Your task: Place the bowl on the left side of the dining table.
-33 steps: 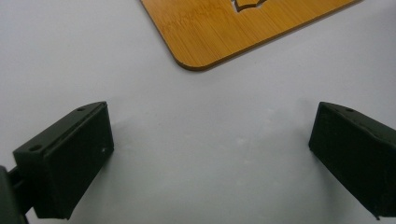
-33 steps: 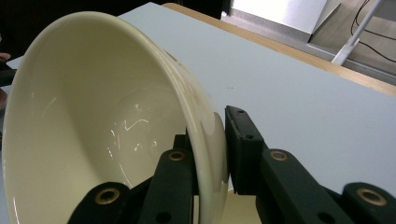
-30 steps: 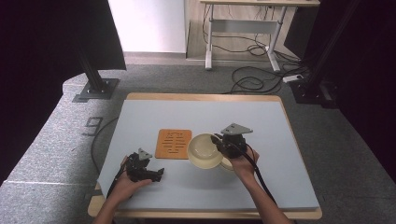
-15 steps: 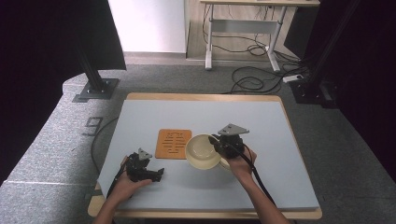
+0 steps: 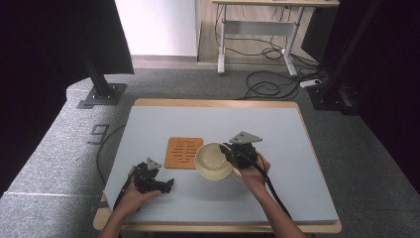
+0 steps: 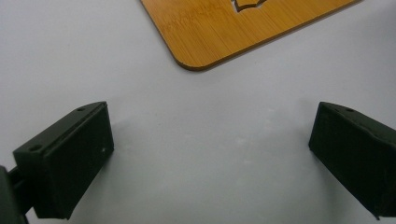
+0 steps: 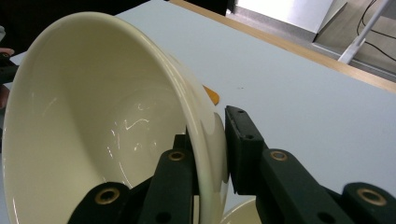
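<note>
A cream bowl (image 5: pixel 213 161) hangs tilted just above the table, right of a bamboo mat (image 5: pixel 184 152) with cut-out slots. My right gripper (image 5: pixel 229 157) is shut on the bowl's right rim. In the right gripper view one jaw sits inside the bowl (image 7: pixel 93 121) and the other outside, with the right gripper (image 7: pixel 218 140) pinching the wall. My left gripper (image 5: pixel 166 185) rests low on the table at the front left, open. In the left gripper view the left gripper (image 6: pixel 210 144) holds nothing, and the mat's corner (image 6: pixel 233 32) lies just ahead of it.
The grey-blue table top (image 5: pixel 277 134) has a wooden edge. A curved cream edge (image 7: pixel 238 212) shows under the right jaws; what it belongs to is unclear. Black stands (image 5: pixel 101 91) and cables (image 5: pixel 267 87) are on the floor beyond the table.
</note>
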`<state>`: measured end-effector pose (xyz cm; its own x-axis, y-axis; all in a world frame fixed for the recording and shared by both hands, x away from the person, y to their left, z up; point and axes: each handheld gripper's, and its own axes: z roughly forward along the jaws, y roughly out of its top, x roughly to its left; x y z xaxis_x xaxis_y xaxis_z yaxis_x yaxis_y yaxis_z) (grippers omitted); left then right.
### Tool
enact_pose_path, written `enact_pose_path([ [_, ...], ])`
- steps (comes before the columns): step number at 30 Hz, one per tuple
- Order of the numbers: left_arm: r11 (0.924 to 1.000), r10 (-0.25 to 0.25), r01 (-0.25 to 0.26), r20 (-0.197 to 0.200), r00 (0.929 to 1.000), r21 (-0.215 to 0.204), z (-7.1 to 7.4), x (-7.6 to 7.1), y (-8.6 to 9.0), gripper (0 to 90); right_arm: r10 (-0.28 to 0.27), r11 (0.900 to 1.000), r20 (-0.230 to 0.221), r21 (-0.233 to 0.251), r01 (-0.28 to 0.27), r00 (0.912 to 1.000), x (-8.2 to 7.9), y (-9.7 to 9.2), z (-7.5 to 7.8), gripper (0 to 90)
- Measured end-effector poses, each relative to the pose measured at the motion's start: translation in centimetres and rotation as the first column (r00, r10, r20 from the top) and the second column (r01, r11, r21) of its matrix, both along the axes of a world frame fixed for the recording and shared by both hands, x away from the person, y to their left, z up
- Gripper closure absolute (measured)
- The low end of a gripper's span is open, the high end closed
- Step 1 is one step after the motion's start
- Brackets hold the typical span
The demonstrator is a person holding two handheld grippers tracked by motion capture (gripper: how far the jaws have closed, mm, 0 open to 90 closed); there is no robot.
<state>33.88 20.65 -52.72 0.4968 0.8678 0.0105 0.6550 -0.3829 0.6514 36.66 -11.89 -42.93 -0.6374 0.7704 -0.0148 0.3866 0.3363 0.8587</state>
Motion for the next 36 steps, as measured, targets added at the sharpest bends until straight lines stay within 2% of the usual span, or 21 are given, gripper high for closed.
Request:
enact_pose_path([
  [11, 1.0000, 0.000, 0.000, 0.000, 1.0000, 0.000, 0.0, 0.0, 0.0, 0.1, 0.006, 1.0000, 0.010, -0.003, -0.006, 0.9999, 0.0, 0.7, 0.3, 79.8],
  [36, 1.0000, 0.000, 0.000, 0.000, 1.0000, 0.000, 0.0, 0.0, 0.0, 0.1, 0.023, 0.9997, 0.000, 0.000, -0.023, 0.9997, 0.5, 2.1, 0.2, 80.2],
])
